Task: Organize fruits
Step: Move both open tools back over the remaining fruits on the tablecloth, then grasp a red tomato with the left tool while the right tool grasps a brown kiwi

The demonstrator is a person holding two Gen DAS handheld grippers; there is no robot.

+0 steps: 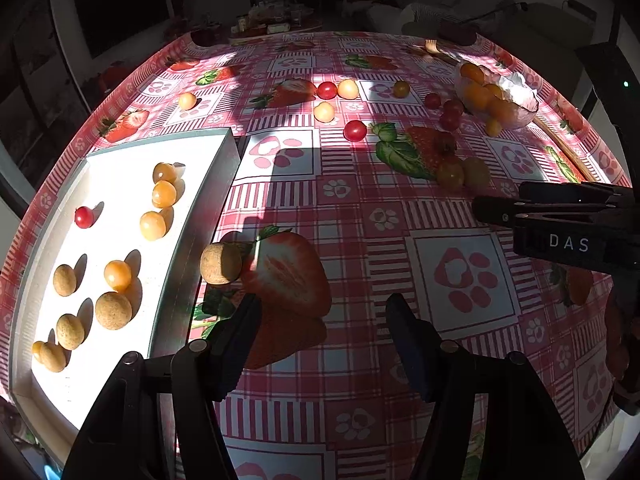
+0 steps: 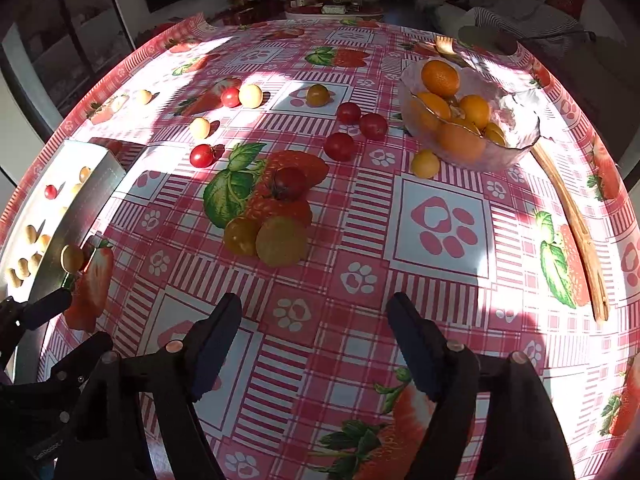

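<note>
My left gripper (image 1: pixel 322 312) is open and empty above the tablecloth, just right of a white tray (image 1: pixel 208 184) holding several small yellow, tan and one red fruit. A tan round fruit (image 1: pixel 220 263) lies on the cloth beside the tray wall, just ahead of my left finger. My right gripper (image 2: pixel 316 312) is open and empty; it shows from the side in the left wrist view (image 1: pixel 492 204). Ahead of it lie two yellow fruits (image 2: pixel 280 240) and a dark red tomato (image 2: pixel 289 182). Red tomatoes (image 2: pixel 340 146) and pale fruits (image 2: pixel 250 96) lie scattered farther back.
A glass bowl (image 2: pixel 516 136) of orange fruits stands at the back right, with a yellow fruit (image 2: pixel 425 163) beside it. A long wooden fork (image 2: pixel 576 224) lies along the right edge. The round table's edges curve off on all sides.
</note>
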